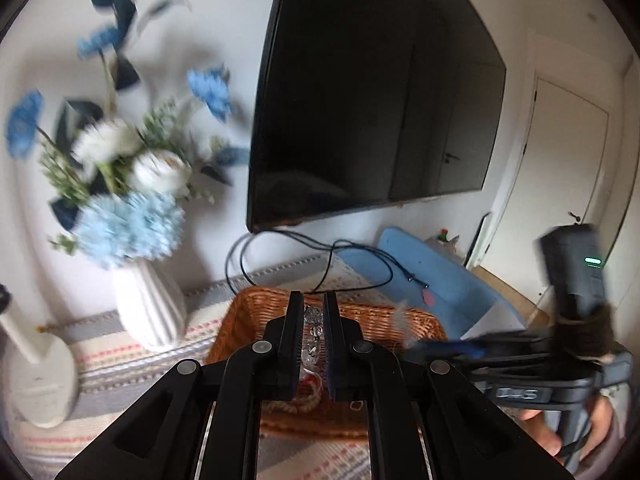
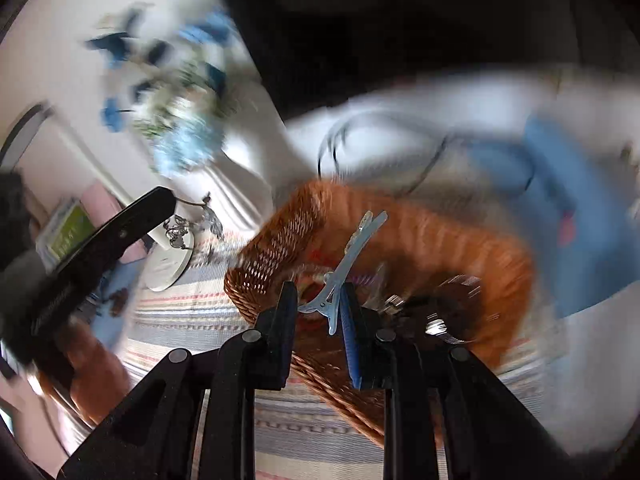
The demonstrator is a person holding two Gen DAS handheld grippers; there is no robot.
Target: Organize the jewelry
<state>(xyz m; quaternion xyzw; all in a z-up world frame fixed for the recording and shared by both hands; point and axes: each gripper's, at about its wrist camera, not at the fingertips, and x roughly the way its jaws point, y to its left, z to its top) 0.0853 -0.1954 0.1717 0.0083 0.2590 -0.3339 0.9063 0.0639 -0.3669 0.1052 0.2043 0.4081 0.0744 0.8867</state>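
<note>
While both tools hang above the wicker basket, each is loaded: the left gripper, jaws nearly together, pinches a clear bead bracelet that runs lengthwise between its fingers, pitched gently down at the basket just ahead. Beside it, the right gripper clamps a pale blue hair clip by its hinge end — long axis slanting up and away — tilted more steeply over the basket's near rim. Farther back, a black cord necklace lies on the striped cloth.

Both grippers are matte black: the left gripper has round silver pivot screws on its linkage arms, while the right gripper shows the same screws and a blue pad at 3 o'clock
</note>
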